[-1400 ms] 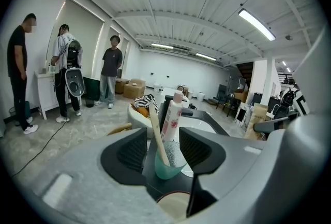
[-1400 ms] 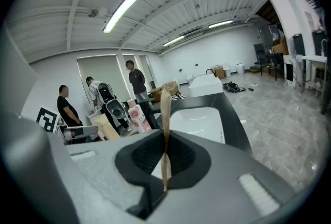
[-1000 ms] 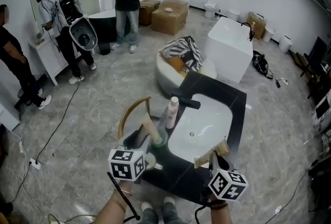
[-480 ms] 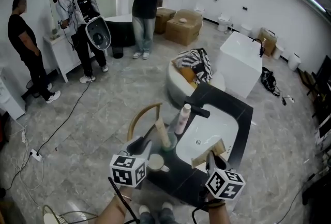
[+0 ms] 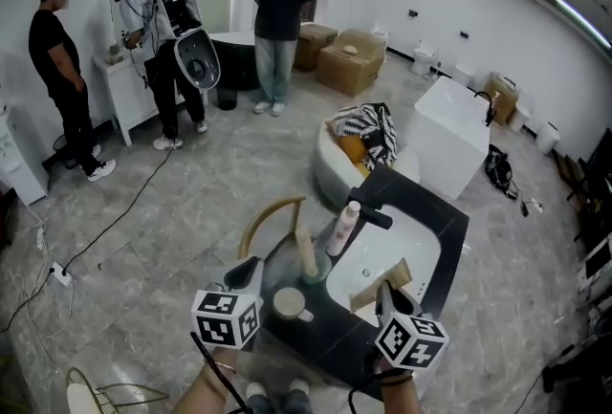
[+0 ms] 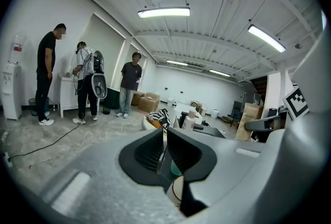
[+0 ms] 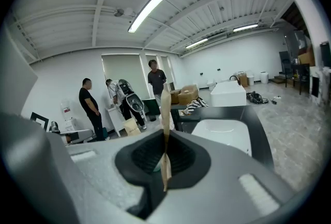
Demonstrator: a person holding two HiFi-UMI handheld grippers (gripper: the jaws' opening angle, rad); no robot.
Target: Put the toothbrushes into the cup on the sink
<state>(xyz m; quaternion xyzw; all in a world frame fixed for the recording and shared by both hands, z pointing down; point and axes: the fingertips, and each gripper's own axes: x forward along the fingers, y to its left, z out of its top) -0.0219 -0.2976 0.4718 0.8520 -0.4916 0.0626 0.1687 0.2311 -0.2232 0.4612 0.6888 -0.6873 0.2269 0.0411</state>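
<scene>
Head view looks steeply down; both gripper views share its sink [image 5: 402,232].

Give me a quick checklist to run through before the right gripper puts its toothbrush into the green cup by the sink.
1. Right gripper holding its toothbrush: ok, jaws shut on it.
2. Green cup upright on the counter: ok.
3. Room left in the cup: cannot tell; another toothbrush already stands in it.
4. Left gripper away from the cup: ok; its jaws have just been closing with nothing between them.
</scene>
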